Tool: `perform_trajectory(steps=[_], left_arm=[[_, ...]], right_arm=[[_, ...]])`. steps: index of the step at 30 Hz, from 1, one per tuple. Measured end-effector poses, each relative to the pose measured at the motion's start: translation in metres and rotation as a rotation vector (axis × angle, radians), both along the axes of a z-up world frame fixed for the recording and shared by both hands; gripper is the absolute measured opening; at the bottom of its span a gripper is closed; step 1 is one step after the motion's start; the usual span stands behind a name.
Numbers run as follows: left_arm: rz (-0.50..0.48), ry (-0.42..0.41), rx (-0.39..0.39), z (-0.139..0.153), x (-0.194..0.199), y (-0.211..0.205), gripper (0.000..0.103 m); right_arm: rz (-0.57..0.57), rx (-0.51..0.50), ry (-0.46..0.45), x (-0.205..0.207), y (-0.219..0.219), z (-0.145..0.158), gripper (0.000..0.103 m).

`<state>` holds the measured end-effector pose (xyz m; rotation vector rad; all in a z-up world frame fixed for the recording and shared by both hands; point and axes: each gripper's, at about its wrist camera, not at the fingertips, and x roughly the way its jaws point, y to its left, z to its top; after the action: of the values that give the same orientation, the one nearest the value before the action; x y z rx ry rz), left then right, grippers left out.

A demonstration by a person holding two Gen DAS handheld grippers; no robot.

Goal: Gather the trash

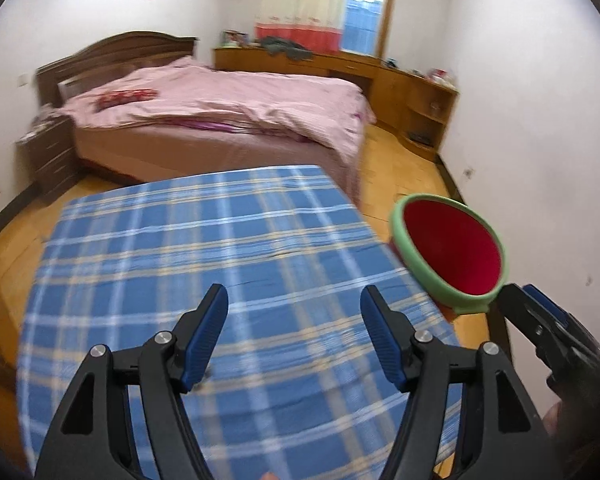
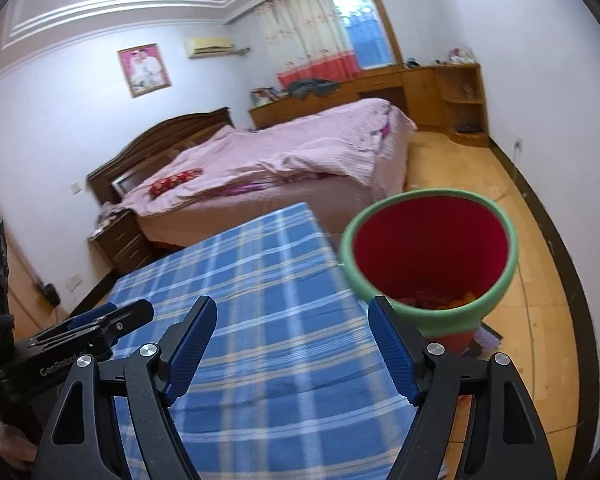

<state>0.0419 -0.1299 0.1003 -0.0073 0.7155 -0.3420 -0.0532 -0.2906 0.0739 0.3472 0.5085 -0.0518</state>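
A red trash bin with a green rim (image 2: 430,248) stands on the floor by the right edge of a table covered in blue plaid cloth (image 2: 260,320); orange scraps lie at its bottom. It also shows in the left wrist view (image 1: 452,252). My left gripper (image 1: 294,300) is open and empty above the cloth. My right gripper (image 2: 292,312) is open and empty, held over the table's right part next to the bin. The right gripper shows at the left view's right edge (image 1: 540,312); the left gripper shows at the right view's left edge (image 2: 112,316).
A bed with pink bedding (image 1: 228,112) stands behind the table. A brown nightstand (image 1: 48,152) is at its left. Wooden cabinets (image 1: 400,84) run along the far wall under the window. Wooden floor (image 2: 520,208) lies right of the bin.
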Motion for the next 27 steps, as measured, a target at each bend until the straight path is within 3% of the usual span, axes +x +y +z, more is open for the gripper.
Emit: perform_trajectory(steps=[11, 27], left_arm=[[0.176, -0.065, 0.011, -0.009, -0.048, 0.062, 0.068], [0.283, -0.049, 0.048, -0.039, -0.063, 0.089, 0.068]], right_arm=[[0.118, -0.076, -0.011, -0.016, 0.074, -0.017, 0.08], [0.111, -0.107, -0.072, -0.042, 0.089, -0.025, 0.08]])
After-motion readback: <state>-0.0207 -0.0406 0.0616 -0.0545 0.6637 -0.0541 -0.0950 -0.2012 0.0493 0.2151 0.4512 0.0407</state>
